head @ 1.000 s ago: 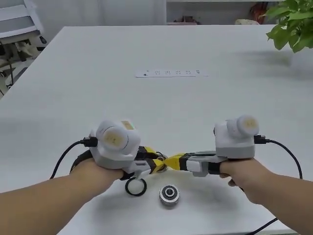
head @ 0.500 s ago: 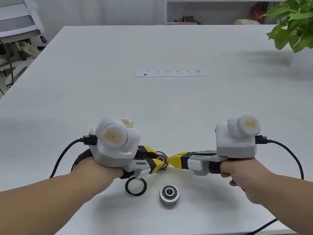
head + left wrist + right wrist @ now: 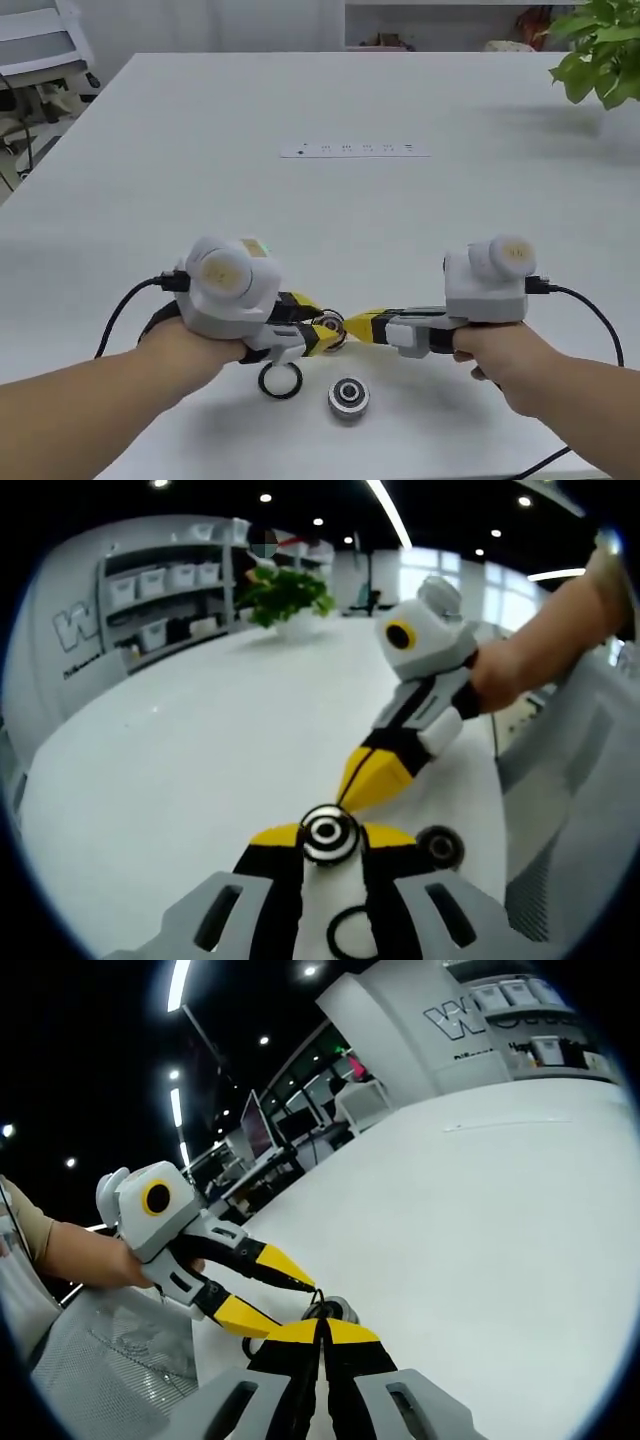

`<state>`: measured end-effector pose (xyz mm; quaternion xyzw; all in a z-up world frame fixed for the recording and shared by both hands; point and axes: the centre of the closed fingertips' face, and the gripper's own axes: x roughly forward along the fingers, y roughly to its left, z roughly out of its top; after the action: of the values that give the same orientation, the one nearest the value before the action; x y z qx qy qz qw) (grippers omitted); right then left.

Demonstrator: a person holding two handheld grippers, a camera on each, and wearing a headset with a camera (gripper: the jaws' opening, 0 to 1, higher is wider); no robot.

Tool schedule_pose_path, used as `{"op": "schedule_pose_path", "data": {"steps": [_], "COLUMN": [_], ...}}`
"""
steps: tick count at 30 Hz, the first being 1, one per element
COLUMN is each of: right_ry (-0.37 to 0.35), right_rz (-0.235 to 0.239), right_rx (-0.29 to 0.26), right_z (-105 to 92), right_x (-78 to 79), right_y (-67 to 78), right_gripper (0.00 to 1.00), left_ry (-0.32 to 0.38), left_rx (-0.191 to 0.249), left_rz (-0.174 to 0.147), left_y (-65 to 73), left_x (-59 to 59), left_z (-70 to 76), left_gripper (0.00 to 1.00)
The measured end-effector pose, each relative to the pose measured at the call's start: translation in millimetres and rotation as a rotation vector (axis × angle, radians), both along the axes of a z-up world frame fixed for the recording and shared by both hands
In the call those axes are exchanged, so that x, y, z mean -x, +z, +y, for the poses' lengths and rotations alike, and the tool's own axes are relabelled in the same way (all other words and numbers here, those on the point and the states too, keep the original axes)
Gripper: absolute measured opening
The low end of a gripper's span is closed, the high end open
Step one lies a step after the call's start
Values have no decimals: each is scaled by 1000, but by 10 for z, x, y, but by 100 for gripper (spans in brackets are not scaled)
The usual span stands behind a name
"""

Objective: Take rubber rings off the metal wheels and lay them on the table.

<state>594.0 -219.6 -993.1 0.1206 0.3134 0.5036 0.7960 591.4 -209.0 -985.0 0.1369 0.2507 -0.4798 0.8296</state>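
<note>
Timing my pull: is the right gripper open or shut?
Shut: the right gripper has its jaws together, tips at the wheel in the left gripper. Pinching anything: cannot tell.

The one mark that can be read is a large pale letter W [image 3: 72, 628] on the grey wall [image 3: 60, 685] beside the shelves [image 3: 165, 590] in the left gripper view; whatever follows it is cut off by the shelving. The right gripper view shows lettering [image 3: 450, 1018] high on a pale wall. It is a big outlined W, followed by characters too blurred to read. Beneath it runs a thin line of small print [image 3: 480, 1057], too small to make out. In the head view, the white power strip [image 3: 354, 150] on the table [image 3: 200, 150] carries tiny dark marks that are illegible.
</note>
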Motion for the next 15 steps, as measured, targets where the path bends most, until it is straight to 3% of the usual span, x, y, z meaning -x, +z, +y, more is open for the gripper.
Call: {"op": "schedule_pose_path", "data": {"steps": [15], "right_ry": [4], "right_rz": [-1], "right_rx": [-20], "right_z": [26], "right_x": [16], "right_y": [90], "right_gripper": [0], "left_ry": [-27], "left_rx": [31], "left_rz": [-13], "left_y": [227], "left_x": [180], "left_z": [170], "left_gripper": [35]}}
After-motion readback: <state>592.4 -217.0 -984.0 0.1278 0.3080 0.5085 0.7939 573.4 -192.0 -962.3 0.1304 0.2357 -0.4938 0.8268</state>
